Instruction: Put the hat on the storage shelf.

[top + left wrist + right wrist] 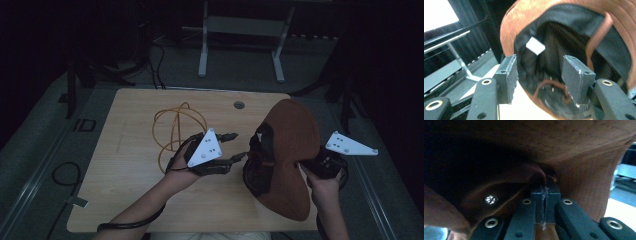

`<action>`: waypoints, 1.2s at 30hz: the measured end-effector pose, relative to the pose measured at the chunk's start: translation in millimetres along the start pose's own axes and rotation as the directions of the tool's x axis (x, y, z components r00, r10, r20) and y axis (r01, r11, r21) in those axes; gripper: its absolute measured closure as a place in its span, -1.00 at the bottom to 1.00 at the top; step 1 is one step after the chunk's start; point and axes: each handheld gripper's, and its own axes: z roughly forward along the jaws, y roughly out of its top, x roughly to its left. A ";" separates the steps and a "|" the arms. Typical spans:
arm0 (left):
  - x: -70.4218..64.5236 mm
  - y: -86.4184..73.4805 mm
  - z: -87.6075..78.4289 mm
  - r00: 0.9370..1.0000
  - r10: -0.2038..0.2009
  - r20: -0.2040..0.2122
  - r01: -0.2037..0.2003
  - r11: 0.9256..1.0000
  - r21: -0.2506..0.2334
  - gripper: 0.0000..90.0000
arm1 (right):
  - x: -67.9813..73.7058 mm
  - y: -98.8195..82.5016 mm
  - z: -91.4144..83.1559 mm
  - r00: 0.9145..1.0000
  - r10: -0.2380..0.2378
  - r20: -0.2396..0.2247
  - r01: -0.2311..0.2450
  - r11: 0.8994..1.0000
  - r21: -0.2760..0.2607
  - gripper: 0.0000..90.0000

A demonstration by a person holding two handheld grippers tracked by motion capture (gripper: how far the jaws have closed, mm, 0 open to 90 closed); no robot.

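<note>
A brown cap (290, 150) with a dark lining is held up above the right side of the table. My right gripper (545, 195) is shut on a fold of its brown cloth (574, 150); in the high view the right gripper (304, 167) reaches in at the cap's right edge. My left gripper (239, 146) points at the cap's open underside, just left of it. The left gripper (540, 75) is open, its pads apart and pressing on nothing. Beyond them I see the lining, a white tag (535, 45) and a thin brown strap (596, 40).
A loose coil of orange cable (175, 130) lies on the wooden table (125, 200) behind the left hand. A round grommet hole (239, 105) sits near the table's far edge. A metal frame (202, 50) stands on the floor beyond.
</note>
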 end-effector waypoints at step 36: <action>2.1 -164.7 -153.6 0.893 -0.279 -0.354 0.309 0.950 0.032 -0.19 | -39.6 66.9 82.5 0.999 0.038 0.035 -0.037 0.999 -0.031 0.96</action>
